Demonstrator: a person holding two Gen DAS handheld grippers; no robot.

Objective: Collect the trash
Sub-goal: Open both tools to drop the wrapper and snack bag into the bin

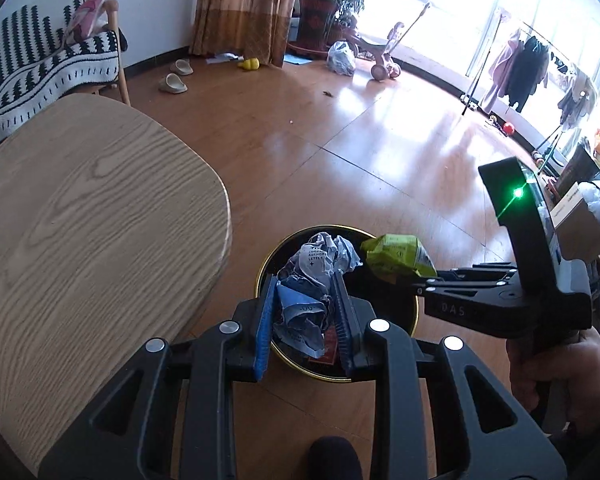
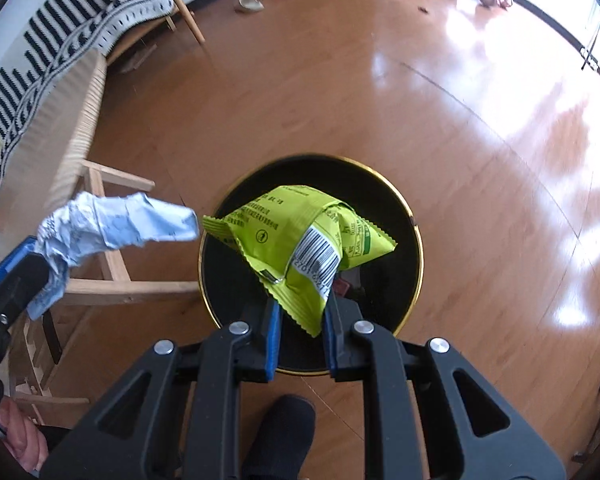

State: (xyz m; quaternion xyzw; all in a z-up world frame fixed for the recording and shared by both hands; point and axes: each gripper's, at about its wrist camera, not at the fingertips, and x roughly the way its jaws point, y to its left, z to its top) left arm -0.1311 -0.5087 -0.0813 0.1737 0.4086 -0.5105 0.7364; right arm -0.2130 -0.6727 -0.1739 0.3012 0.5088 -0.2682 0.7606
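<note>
— Left wrist view first: what's nearest?
— The left gripper [image 1: 306,312] is clamped on a crumpled blue-grey paper wad [image 1: 316,280], held over the round black bin with a gold rim [image 1: 414,312] on the wooden floor [image 1: 340,128].
— And the right?
— The right gripper [image 2: 300,328] pinches a lime-green snack wrapper [image 2: 296,236] above that bin, beside the table's rounded edge [image 1: 204,184].

A glossy brown wooden floor [image 1: 340,128] mirrors glare from bright windows [image 1: 452,4] at two o'clock, with a round-cornered pale oak table [image 1: 96,216] at nine, a black-and-white striped bench [image 1: 24,60] at ten and brown curtains [image 1: 240,4] at twelve.
</note>
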